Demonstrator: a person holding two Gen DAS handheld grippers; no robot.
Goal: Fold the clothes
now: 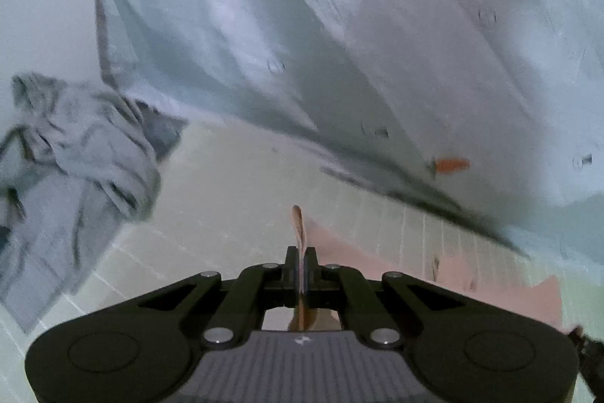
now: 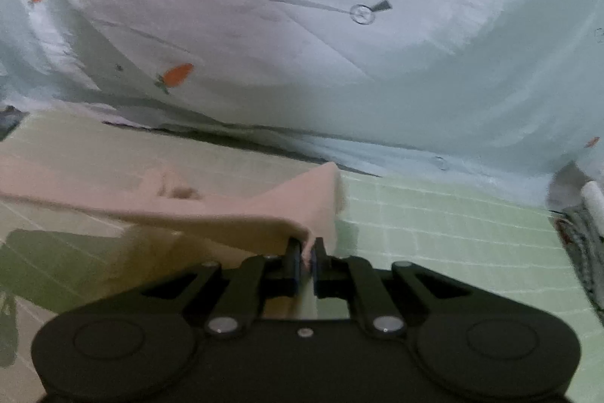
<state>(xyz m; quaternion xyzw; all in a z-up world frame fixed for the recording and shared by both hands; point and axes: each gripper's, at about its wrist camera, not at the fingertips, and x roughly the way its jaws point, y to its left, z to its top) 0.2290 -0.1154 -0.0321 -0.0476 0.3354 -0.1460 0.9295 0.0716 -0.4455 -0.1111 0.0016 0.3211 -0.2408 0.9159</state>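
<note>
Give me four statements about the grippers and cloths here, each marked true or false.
1. The left gripper is shut on the pink cloth. True.
2. The right gripper is open and empty. False: it pinches the pink cloth too.
3. The pale sheet is printed with bananas. False: with orange carrots.
4. A crumpled grey garment lies on the green gridded mat. True.

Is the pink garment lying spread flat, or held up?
Held up: the left gripper and right gripper are each shut on an edge of the pink garment, lifted above the green mat.
</note>
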